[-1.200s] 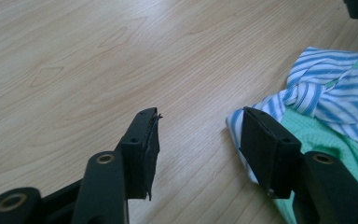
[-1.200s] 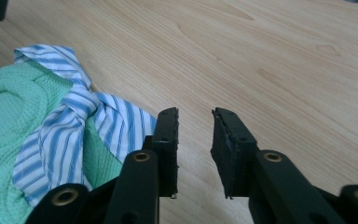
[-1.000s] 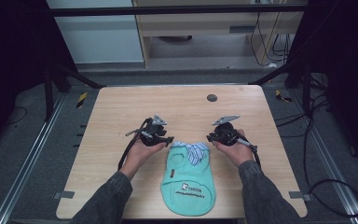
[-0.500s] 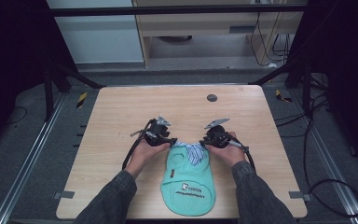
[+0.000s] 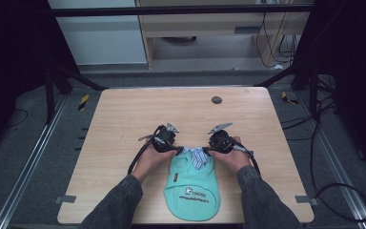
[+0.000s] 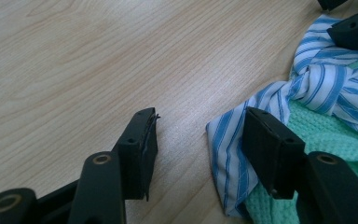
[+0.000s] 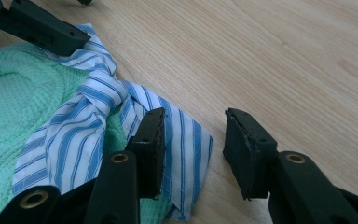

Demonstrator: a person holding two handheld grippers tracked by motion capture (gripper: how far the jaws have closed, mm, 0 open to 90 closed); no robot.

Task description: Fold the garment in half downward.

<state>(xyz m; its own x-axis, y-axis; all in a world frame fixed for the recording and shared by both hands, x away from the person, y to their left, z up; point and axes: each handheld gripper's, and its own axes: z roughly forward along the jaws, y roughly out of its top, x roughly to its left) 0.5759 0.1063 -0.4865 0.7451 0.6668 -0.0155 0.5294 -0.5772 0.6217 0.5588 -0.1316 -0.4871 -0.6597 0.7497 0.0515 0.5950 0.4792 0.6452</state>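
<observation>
A small mint-green knitted garment (image 5: 193,188) with a blue-and-white striped collar (image 5: 196,156) lies flat near the table's front edge. My left gripper (image 5: 177,149) sits low at the collar's left tip, and my right gripper (image 5: 208,150) at its right tip. In the left gripper view the left gripper (image 6: 200,140) is open, its jaws just opening, and the striped collar tip (image 6: 223,140) lies loose against the inside of one jaw. In the right gripper view the right gripper (image 7: 193,144) is open too, jaws just opening, with the collar corner (image 7: 186,135) flat on the wood between them.
The wooden table (image 5: 171,114) stretches bare behind the garment, with a small dark round disc (image 5: 216,100) near its far edge. Black frame bars and cables surround the table. The garment's hem (image 5: 190,214) nearly reaches the front edge.
Both hands have drawn slightly inward and lower, toward the collar. Their jaws now stand wider apart, and the collar lies loose on the table.
</observation>
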